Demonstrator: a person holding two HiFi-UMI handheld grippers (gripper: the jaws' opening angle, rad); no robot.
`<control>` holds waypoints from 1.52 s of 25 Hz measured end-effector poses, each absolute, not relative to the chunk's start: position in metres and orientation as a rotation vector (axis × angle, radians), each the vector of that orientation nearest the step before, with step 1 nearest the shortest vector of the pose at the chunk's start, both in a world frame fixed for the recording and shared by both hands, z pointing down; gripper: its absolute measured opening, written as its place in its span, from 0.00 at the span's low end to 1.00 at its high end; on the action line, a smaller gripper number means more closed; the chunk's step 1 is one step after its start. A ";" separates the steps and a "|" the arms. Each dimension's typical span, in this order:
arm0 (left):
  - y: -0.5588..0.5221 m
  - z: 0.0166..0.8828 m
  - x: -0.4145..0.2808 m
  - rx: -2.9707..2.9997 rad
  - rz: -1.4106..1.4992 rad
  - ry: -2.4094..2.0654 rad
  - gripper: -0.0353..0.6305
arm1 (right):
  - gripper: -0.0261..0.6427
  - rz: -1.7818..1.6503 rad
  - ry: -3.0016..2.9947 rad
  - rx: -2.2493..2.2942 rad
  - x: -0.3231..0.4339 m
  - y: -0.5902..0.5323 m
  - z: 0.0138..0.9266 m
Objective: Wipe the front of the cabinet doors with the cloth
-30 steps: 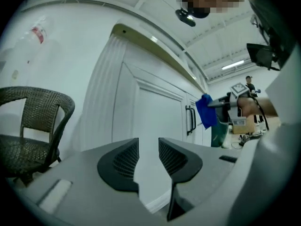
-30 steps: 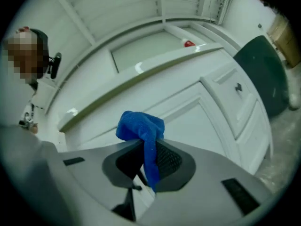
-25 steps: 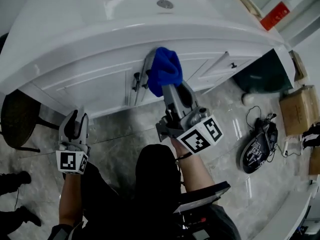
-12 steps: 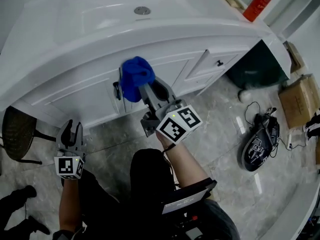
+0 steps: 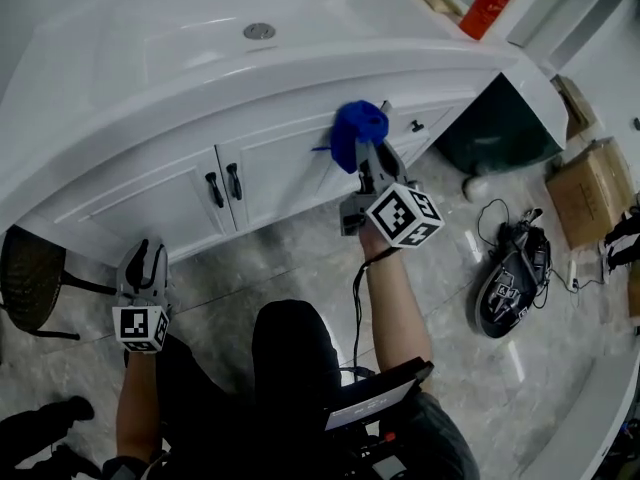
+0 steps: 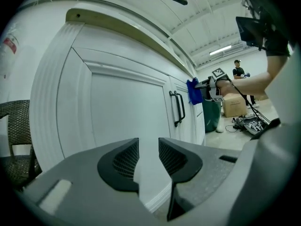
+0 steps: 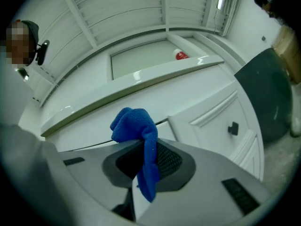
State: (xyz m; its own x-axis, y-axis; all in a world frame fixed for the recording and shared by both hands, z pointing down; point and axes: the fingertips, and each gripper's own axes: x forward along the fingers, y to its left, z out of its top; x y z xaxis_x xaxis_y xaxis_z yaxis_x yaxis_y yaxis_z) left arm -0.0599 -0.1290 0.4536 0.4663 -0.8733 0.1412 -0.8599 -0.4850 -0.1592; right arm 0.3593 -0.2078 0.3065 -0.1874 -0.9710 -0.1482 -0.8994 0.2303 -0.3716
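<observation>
Right gripper (image 5: 368, 163), clenched on the blue cloth (image 5: 358, 128), should press flat against the cabinet door (image 5: 285, 168), sweeping evenly; left gripper (image 5: 144, 256) hangs released

I am looking down on a grey marbled floor (image 5: 260, 258). The white cabinet (image 5: 280, 168) is standing on it, with a dark wicker chair (image 5: 30, 278) sitting by its left end and a dark green bin (image 5: 500, 128) by its right. A cardboard box (image 5: 590, 193), a black bundle with cables (image 5: 510, 283) and a small white lump (image 5: 478, 185) are lying farther right.
</observation>
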 end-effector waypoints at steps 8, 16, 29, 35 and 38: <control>-0.129 0.459 -0.055 -2.659 -0.307 1.570 0.25 | 0.12 -0.263 2.024 -1.898 0.423 -0.195 0.310; -0.133 0.465 -0.069 -2.680 -0.253 1.637 0.25 | 0.12 -0.377 2.306 -1.320 0.254 -0.147 0.294; -0.115 0.480 -0.103 -2.680 -0.254 1.728 0.25 | 0.12 -0.431 2.527 -1.195 0.156 -0.164 0.340; -0.121 0.485 -0.092 -2.696 -0.270 1.708 0.25 | 0.12 -0.405 2.502 -1.340 0.196 -0.187 0.356; -0.123 0.487 -0.081 -2.706 -0.301 1.673 0.25 | 0.12 -0.370 2.468 -1.433 0.227 -0.198 0.365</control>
